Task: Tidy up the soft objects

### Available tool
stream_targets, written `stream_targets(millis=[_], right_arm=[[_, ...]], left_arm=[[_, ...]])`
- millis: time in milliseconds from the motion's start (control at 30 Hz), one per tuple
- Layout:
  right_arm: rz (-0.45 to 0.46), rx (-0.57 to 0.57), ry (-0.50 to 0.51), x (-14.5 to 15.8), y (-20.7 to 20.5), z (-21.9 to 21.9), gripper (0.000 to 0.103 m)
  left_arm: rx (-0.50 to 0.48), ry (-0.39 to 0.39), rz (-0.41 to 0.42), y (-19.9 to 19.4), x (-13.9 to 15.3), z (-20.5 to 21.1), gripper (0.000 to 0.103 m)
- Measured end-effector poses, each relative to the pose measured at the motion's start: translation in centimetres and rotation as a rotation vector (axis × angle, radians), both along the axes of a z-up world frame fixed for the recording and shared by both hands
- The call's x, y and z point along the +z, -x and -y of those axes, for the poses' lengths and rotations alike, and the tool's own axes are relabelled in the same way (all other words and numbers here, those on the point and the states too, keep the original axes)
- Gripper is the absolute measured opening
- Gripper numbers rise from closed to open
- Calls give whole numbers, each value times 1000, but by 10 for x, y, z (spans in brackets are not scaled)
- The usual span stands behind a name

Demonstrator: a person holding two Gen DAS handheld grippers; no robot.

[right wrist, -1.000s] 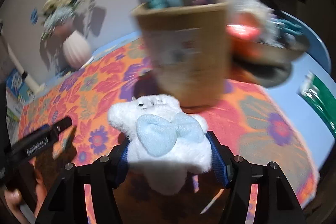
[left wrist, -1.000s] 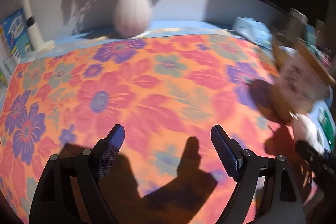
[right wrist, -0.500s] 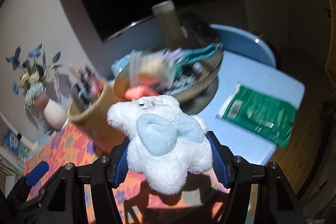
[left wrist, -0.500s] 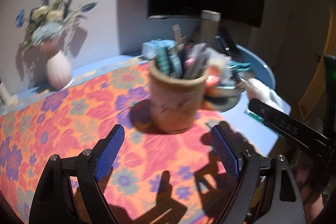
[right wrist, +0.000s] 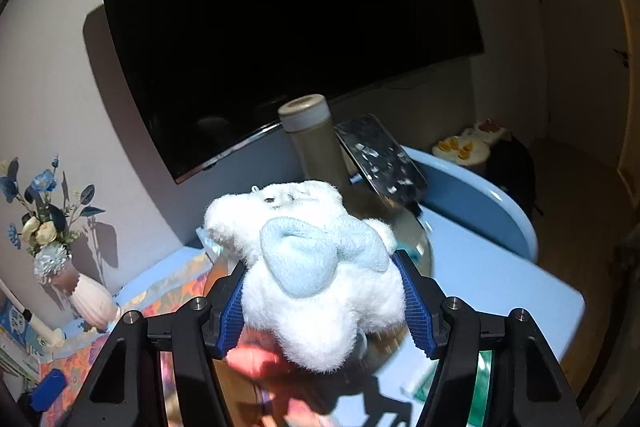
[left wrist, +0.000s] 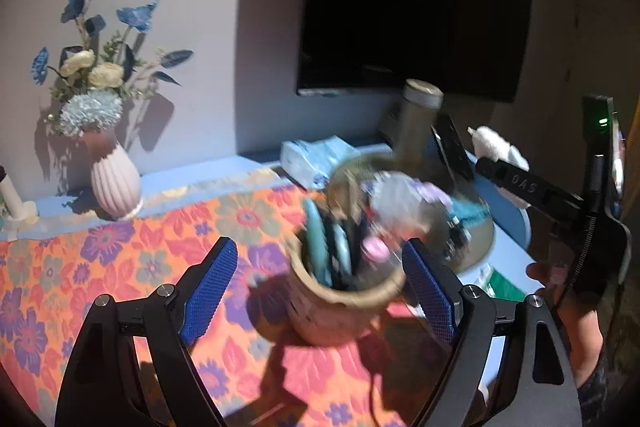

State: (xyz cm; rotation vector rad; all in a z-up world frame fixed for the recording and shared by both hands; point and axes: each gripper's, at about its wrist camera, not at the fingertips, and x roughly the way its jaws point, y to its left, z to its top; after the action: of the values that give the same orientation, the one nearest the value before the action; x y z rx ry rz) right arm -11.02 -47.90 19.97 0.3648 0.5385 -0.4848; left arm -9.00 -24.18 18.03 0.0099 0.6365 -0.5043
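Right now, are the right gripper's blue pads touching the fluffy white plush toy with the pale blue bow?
Touching: the right wrist view shows both pads pressed into the plush toy's sides.

the white toy is fluffy plush with a soft pale-blue cloth bow, the tablecloth looks like woven floral fabric, the ribbed vase matt ceramic, the screen glossy black.
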Motion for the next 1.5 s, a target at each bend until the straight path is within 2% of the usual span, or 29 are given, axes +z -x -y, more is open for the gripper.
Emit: stream_targets(millis=[167, 233, 367, 467, 633, 733, 833, 933, 1133, 1167, 1233, 1333, 1400, 1500], right_arm=[[-57, 41, -5, -6, -54, 15, 66], [-89, 92, -15, -12, -79, 21, 73], [-172, 90, -30, -29, -99, 36, 73], [-140, 96, -107, -37, -85, 44, 74], [-143, 81, -97, -38, -56, 36, 74], [-132, 66, -108, -33, -36, 27, 74], [-123, 62, -108, -31, -17, 13, 81], [-144, 48, -88, -35, 2, -12, 82], [-126, 72, -64, -36, 31, -61, 82], [-119, 75, -63, -36, 35, -67, 82], [-91, 83, -61, -34, 46, -84, 82], [-61, 134, -44, -37, 59, -118, 85], [-65, 183, -13, -42, 62, -143, 90], [-89, 276, 19, -50, 57, -178, 91]], left_arm=[[75, -24, 12, -27, -2, -12, 84], [96, -34, 4, -35, -6, -17, 84], [130, -52, -25, -48, -17, -28, 84], [150, -66, -36, -51, -24, -36, 84], [163, -66, -65, -48, -31, -49, 84], [168, -79, -53, -40, -30, -55, 84], [180, -100, -37, -31, -30, -64, 84], [195, -111, -32, -23, -30, -75, 84], [235, -130, 9, -9, -21, -98, 86], [243, -127, 22, -6, -19, -102, 87], [269, -120, 58, 3, -14, -112, 101], [320, -124, 111, 13, -10, -125, 103], [327, -136, 112, 14, -12, -132, 103], [354, -164, 93, 13, -20, -145, 103]])
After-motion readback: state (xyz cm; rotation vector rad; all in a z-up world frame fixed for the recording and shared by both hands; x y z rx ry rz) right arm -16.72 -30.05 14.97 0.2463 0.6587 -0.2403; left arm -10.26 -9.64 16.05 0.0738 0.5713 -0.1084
